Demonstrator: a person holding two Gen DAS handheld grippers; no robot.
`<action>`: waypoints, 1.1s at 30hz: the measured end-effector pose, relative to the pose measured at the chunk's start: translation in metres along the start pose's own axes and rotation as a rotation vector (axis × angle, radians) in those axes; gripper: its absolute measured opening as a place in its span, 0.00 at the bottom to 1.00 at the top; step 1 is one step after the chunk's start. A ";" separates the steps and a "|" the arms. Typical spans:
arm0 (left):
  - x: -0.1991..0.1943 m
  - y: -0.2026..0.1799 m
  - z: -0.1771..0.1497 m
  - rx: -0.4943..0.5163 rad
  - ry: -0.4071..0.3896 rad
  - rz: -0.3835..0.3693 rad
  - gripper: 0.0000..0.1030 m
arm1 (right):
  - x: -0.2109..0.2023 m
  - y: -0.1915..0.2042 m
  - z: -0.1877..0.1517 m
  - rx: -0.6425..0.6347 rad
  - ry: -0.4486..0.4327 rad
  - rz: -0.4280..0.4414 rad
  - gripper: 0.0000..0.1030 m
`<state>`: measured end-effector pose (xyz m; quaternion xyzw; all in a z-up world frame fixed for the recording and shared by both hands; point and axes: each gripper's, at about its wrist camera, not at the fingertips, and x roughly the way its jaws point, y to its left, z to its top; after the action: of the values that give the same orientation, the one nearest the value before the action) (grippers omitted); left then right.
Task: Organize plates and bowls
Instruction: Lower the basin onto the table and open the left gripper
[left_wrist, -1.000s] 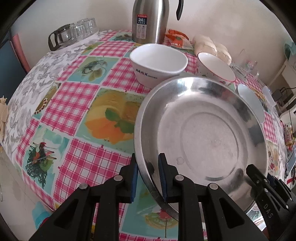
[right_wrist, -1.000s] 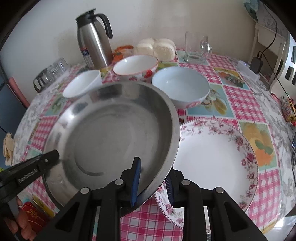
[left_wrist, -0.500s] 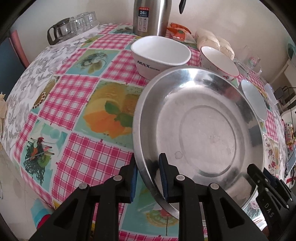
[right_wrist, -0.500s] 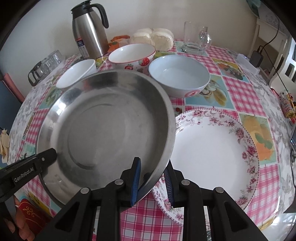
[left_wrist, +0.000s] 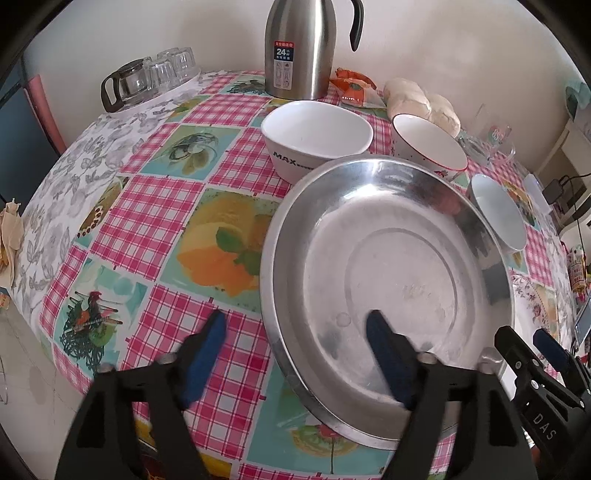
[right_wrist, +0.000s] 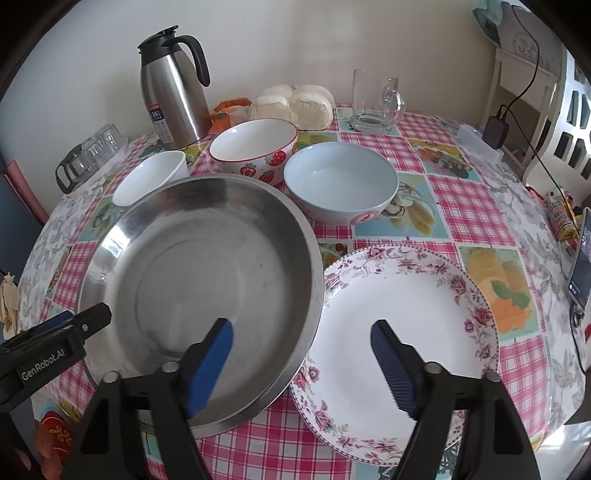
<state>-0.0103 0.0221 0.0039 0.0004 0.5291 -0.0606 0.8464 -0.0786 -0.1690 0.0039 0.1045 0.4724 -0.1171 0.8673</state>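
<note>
A big steel plate (left_wrist: 388, 280) (right_wrist: 207, 273) lies on the checked tablecloth, its right rim over the edge of a floral plate (right_wrist: 406, 302). My left gripper (left_wrist: 295, 325) is opening, its jaws wide on either side of the plate's left rim without touching it. My right gripper (right_wrist: 302, 328) is opening too, straddling the right rim with neither pad on it. Behind the plate stand a white bowl (left_wrist: 317, 136), a strawberry bowl (right_wrist: 255, 147) and a pale blue bowl (right_wrist: 341, 184).
A steel thermos (left_wrist: 299, 48) stands at the back by the wall, with buns (right_wrist: 291, 103) and a glass mug (right_wrist: 376, 103) beside it. A glass pot with cups (left_wrist: 147, 74) sits at the back left. A phone (right_wrist: 580, 266) lies at the table's right edge.
Both grippers were shut on the steel plate's rims and have let go, their jaws now wide. The plate has come down from its tilt to lie on the table.
</note>
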 end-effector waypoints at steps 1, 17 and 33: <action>0.000 0.000 0.000 -0.001 -0.004 0.001 0.79 | 0.001 -0.001 0.000 0.002 0.000 0.001 0.80; -0.018 -0.011 -0.003 -0.003 -0.085 -0.013 0.95 | -0.012 -0.029 0.001 0.063 -0.045 -0.002 1.00; -0.058 -0.103 -0.033 0.157 -0.176 -0.247 0.95 | -0.015 -0.164 -0.028 0.454 0.001 -0.104 0.94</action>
<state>-0.0751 -0.0723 0.0480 -0.0041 0.4426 -0.2052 0.8729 -0.1583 -0.3148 -0.0098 0.2726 0.4390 -0.2649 0.8141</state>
